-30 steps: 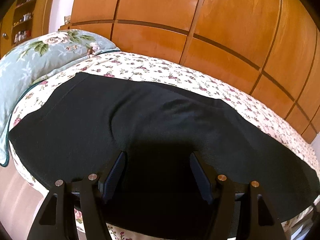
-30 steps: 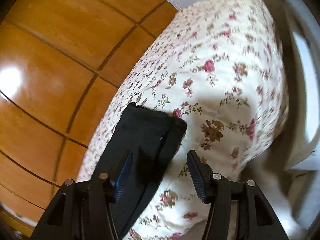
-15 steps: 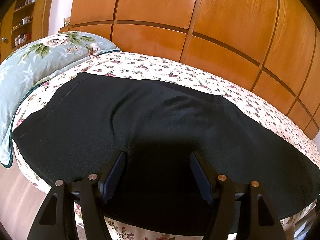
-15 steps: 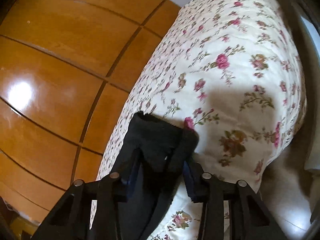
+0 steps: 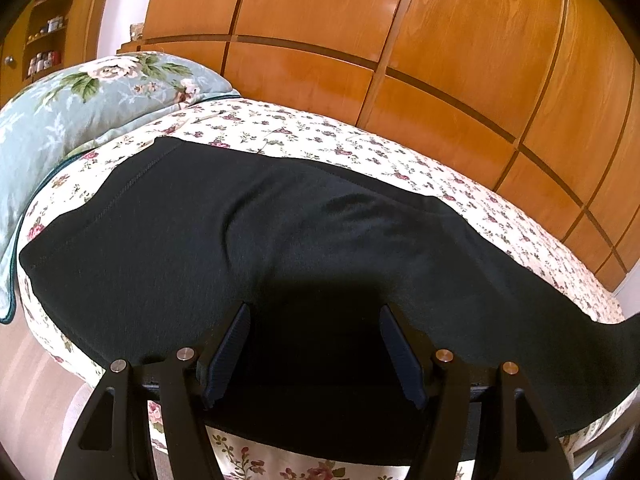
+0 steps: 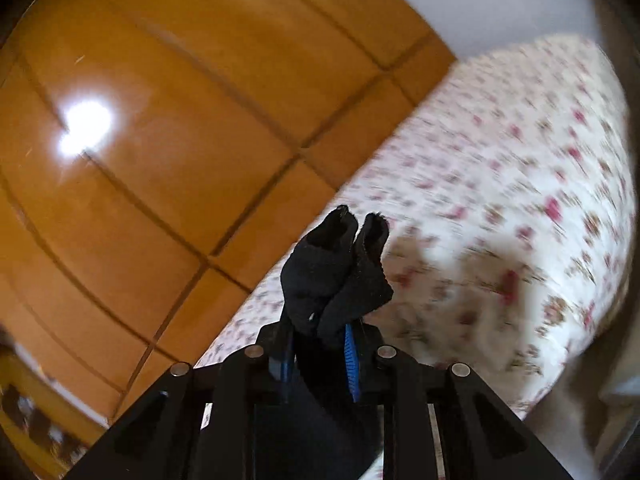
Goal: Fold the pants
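Two grippers are working the black pants (image 5: 320, 240), which are lying across the floral bedspread (image 5: 360, 148). Left gripper (image 5: 314, 354) is hovering wide apart over the cloth, gripping nothing. Right gripper (image 6: 316, 354), its jaws having just been closing, is pinching the bunched pant-leg hems (image 6: 340, 268), which are sticking out beyond its fingertips. No writing is legible.

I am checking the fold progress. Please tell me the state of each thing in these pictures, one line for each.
Pants: spread flat across the bed, one end lifted off it.
Leg end: bunched and raised between the right tongs.
Left tongs: open, above the pants, holding nothing.
Right tongs: just been closing, now shut on the leg end.
Bedspread: smooth under the pants.
Pillow: lying at the head of the bed.
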Action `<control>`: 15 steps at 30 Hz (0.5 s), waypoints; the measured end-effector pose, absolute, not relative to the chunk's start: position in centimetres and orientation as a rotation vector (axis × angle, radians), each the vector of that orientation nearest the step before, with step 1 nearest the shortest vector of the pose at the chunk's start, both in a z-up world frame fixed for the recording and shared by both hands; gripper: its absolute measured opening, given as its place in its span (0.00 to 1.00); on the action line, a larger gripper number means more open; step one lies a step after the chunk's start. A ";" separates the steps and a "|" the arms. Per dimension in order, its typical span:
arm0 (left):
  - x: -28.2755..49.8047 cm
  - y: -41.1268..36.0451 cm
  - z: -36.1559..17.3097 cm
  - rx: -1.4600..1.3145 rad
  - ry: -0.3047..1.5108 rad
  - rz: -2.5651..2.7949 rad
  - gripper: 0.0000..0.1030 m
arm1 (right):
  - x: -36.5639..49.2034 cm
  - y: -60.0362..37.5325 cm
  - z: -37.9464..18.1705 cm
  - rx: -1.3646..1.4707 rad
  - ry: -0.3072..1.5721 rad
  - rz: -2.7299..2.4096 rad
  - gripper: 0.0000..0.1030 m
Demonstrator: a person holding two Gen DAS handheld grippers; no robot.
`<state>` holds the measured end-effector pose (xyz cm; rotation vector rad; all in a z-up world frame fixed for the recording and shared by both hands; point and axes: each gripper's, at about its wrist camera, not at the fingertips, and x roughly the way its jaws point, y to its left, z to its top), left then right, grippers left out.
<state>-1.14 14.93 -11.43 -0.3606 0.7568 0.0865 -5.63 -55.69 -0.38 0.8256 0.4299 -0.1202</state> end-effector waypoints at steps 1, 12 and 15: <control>-1.2 15.0 -11.4 -0.370 0.756 0.083 0.66 | -5.6 -54.8 0.5 0.803 0.424 -0.106 0.21; -1.9 15.6 -11.1 -0.437 0.756 0.037 0.66 | -4.9 -43.7 6.8 0.582 0.407 0.125 0.21; -2.0 15.8 -11.0 -0.457 0.754 0.024 0.66 | -4.6 -40.0 7.3 0.502 0.431 0.189 0.21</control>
